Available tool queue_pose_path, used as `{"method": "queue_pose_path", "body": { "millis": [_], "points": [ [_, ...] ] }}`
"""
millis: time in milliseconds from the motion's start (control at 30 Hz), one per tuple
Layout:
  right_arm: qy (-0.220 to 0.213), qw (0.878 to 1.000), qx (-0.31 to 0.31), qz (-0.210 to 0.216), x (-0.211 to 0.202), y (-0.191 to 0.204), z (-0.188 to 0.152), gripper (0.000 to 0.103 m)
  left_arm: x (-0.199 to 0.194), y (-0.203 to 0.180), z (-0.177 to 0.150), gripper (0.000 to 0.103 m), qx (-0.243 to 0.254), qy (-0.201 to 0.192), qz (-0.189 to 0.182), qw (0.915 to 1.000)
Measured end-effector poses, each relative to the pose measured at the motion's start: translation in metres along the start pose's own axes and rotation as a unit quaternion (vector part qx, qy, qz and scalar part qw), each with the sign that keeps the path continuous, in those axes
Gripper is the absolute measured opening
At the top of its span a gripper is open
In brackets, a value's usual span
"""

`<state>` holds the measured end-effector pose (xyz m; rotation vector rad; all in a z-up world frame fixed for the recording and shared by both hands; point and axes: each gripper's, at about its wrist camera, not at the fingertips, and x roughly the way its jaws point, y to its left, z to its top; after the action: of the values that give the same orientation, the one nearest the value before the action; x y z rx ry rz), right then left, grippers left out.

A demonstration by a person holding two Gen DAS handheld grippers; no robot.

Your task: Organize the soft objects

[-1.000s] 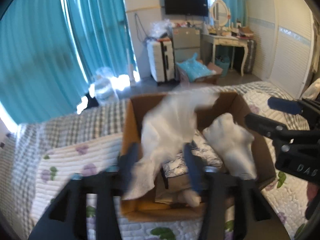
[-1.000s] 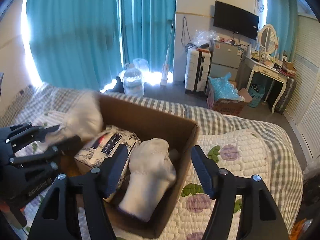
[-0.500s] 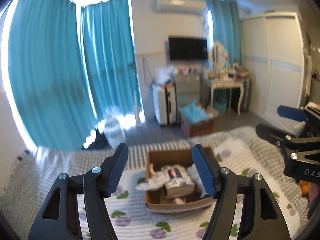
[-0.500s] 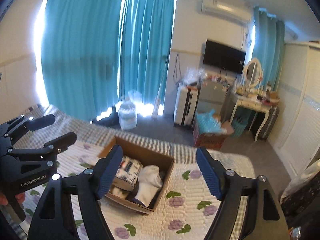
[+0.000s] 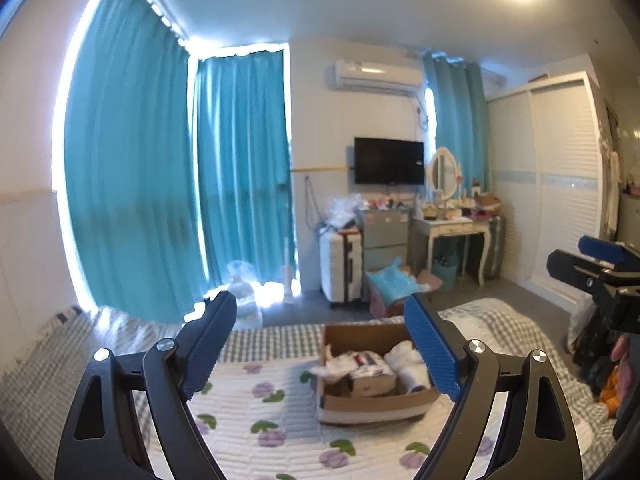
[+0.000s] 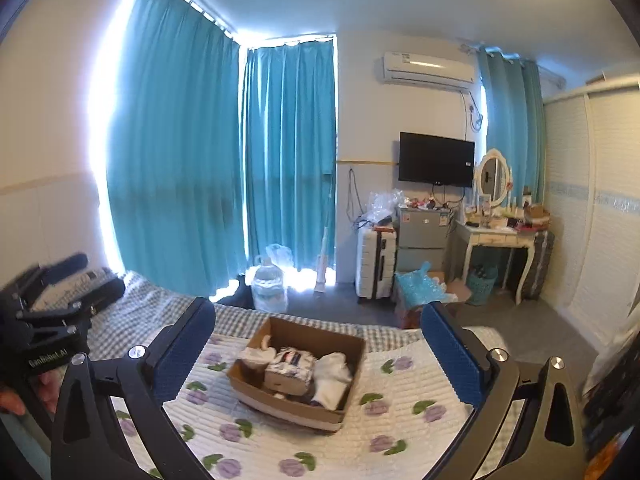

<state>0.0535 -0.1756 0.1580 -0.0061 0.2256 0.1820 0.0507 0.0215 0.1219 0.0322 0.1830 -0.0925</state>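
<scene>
Teal curtains point(image 6: 224, 168) back our bedroom view. On the bed's white floral quilt point(image 6: 400, 412), near its far edge, an open brown cardboard box point(image 6: 298, 408) holds white soft cloths point(image 6: 332, 376). Our left gripper point(image 5: 320, 350) and right gripper point(image 6: 316, 354) hover above, both released, holding nothing.

Bed with a cardboard box on its quilt

The bed point(image 6: 400, 432) fills the lower part of the frame, covered by a white quilt point(image 5: 248, 412) with purple flowers and green leaves over a grey checked sheet point(image 6: 168, 308). An open cardboard box point(image 6: 280, 404) sits directly on the quilt, lower centre, at a slight angle.
</scene>
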Motion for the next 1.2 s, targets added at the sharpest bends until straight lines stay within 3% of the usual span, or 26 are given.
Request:
{"method": "queue_pose_path", "body": {
  "millis": [167,300,367,467,633,933,1200],
  "points": [
    [-0.009,1.000,0.021,-0.013,0.026,0.002,-0.054,0.103,0.022,0.001,-0.048,0.087,-0.022,0.016,0.003,0.9996],
    [-0.008,0.999,0.027,-0.039,0.064,0.000,-0.114,0.103,0.046,0.003,-0.100,0.087,-0.030,0.030,0.031,0.9986],
    [0.003,0.998,0.010,-0.054,0.078,0.001,-0.144,0.103,0.058,0.002,-0.126,0.087,-0.023,0.047,0.038,0.9979],
    [0.057,0.997,0.034,-0.050,0.107,-0.002,-0.181,0.103,0.075,0.002,-0.150,0.087,-0.014,0.076,0.037,0.9963],
    [0.064,0.997,0.010,-0.052,0.115,0.008,-0.187,0.103,0.080,0.004,-0.158,0.087,-0.021,0.085,0.027,0.9958],
    [0.061,0.997,0.020,-0.049,0.113,0.007,-0.184,0.103,0.067,0.005,-0.161,0.087,-0.020,0.065,0.030,0.9973],
    [0.056,0.997,0.012,-0.045,0.111,0.012,-0.184,0.103,0.065,0.007,-0.160,0.087,-0.026,0.070,0.023,0.9969]
  ]
}}
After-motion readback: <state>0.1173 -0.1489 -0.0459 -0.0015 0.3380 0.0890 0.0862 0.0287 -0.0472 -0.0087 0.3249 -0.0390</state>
